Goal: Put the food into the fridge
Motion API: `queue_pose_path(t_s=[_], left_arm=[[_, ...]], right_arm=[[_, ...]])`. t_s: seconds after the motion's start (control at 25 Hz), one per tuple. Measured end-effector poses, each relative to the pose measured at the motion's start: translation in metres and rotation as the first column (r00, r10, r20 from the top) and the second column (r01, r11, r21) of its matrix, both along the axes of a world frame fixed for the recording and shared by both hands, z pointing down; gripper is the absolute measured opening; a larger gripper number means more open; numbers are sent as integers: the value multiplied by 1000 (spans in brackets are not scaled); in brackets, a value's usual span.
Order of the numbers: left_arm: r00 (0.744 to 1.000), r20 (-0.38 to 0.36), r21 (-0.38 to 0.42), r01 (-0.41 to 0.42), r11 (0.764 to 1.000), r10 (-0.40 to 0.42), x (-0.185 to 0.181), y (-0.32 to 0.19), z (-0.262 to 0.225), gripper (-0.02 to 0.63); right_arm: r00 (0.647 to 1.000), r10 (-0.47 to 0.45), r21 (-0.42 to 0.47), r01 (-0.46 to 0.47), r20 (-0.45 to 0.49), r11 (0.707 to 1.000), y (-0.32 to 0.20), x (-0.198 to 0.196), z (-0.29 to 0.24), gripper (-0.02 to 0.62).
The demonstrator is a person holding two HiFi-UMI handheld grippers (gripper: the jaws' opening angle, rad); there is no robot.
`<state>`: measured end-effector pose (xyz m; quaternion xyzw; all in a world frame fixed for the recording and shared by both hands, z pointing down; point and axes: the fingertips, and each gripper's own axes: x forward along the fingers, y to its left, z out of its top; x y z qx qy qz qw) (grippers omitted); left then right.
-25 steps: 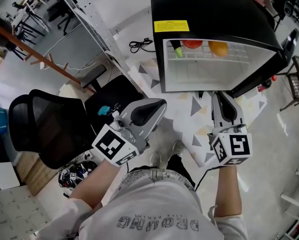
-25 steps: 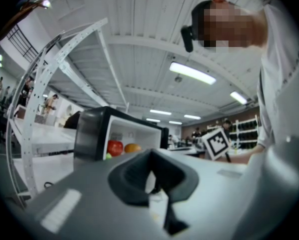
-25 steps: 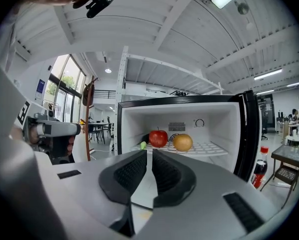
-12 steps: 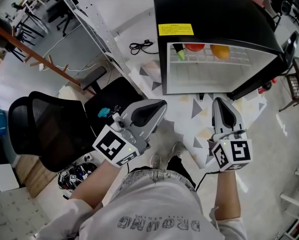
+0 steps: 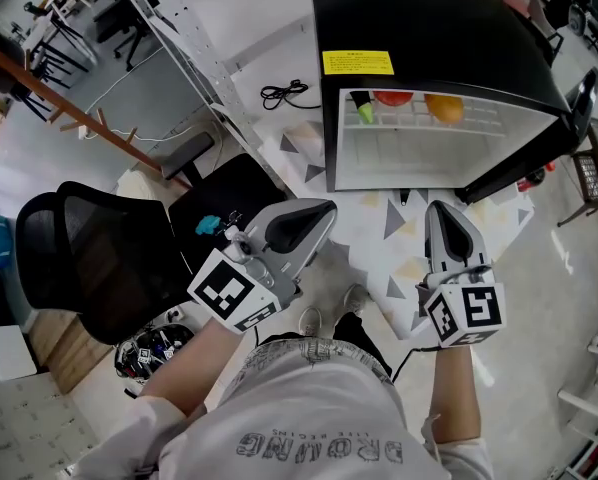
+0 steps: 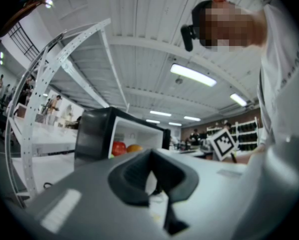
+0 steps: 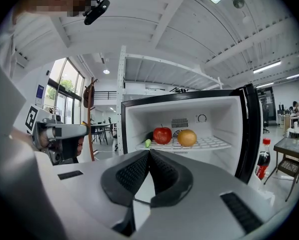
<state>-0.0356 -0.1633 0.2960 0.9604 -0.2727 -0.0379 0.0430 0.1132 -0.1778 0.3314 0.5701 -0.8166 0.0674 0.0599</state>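
The apple (image 7: 162, 135) and orange (image 7: 187, 137) sit side by side on the fridge (image 7: 229, 115) shelf (image 7: 212, 143). I judge both light, firm and apt to roll, best gripped across the widest girth. My left hand-held gripper (image 6: 150, 159) and right hand-held gripper (image 7: 149, 156) are closed on nothing, outside the fridge.

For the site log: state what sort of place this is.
Probably a lab or workshop-style office: an open mini fridge with fruit inside, a mesh office chair and a perforated metal frame.
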Motion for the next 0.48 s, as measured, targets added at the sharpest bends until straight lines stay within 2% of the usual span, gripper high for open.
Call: queue_pose_path(t_s=[0.48], left_arm=[[1000,-5,3,7,1000,-7,4,-2,-2,6]], right_arm=[[1000,-7,-15,7,-1,1000,0,6,2,5]])
